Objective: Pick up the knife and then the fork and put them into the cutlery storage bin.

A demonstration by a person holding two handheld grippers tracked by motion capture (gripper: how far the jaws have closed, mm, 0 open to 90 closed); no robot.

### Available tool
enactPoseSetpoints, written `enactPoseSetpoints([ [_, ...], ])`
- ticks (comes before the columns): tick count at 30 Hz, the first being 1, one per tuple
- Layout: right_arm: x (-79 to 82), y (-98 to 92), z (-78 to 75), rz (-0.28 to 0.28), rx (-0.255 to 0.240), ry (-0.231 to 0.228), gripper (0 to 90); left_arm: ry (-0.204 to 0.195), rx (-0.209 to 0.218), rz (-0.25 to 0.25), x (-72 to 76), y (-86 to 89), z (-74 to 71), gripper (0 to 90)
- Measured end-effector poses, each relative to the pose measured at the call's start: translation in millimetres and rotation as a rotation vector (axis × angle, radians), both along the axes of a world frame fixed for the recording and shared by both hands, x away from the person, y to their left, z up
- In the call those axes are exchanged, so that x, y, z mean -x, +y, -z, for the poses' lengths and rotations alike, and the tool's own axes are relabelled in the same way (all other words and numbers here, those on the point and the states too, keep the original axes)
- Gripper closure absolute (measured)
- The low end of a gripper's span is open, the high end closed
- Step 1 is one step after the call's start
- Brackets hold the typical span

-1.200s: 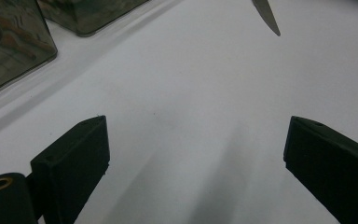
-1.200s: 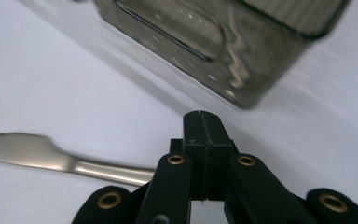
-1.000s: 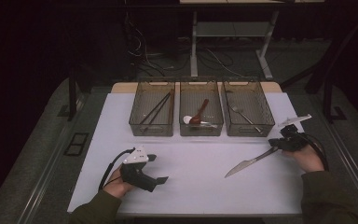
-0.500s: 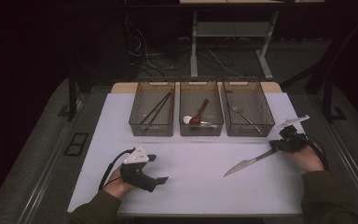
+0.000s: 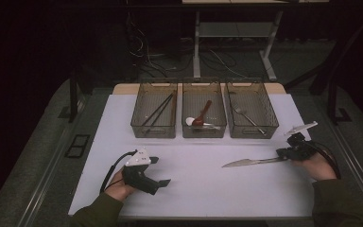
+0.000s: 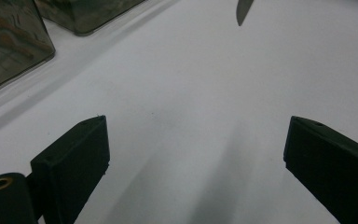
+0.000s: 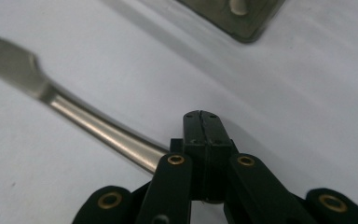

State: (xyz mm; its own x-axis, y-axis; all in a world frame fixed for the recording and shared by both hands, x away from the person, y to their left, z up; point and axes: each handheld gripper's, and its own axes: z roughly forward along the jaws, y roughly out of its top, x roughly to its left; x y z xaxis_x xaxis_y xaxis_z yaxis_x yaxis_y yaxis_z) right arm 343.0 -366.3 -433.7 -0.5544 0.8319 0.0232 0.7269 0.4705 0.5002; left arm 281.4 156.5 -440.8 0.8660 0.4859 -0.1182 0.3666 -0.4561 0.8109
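Nothing of note has shifted since the earlier frames: both hands and the knife (image 5: 253, 162) sit where they did. On the right side of the white table (image 5: 194, 189), the right gripper (image 5: 288, 152) has its jaws pressed together on the knife's handle end, which the right gripper view shows running in under the closed tips. From there the long axis runs leftward across the table, the blade tip pointing toward the middle, low over the surface; whether the blade touches the table is hard to tell. Straight behind it stand three mesh bins, the right bin (image 5: 251, 109) holding a fork being closest, so the carry probably goes back from this hand. Well apart, the left gripper (image 5: 163, 181) rests near the front left, jaws wide apart and empty.
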Motion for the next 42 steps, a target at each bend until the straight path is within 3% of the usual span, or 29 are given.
enactPoseSetpoints([
  [18,37.0,5.9,-5.6,-0.116,0.017,0.080,89.4,0.001,-0.008,0.013,0.2,-0.8,0.4,5.8],
  [26,57.8,13.9,-8.4,-0.211,0.038,0.134,89.4,0.001,-0.014,0.017,0.2,-0.9,0.5,5.8],
  [31,56.2,19.9,-17.1,-0.243,0.067,0.131,83.4,0.001,-0.011,0.014,0.2,-2.0,1.1,5.8],
  [37,51.1,46.6,-26.1,-0.354,0.107,0.134,75.5,0.005,-0.008,0.010,0.0,-2.3,1.6,5.8],
  [42,42.6,69.1,-20.5,-0.441,0.202,0.168,74.4,0.004,-0.011,0.012,0.2,-2.4,1.4,5.8],
])
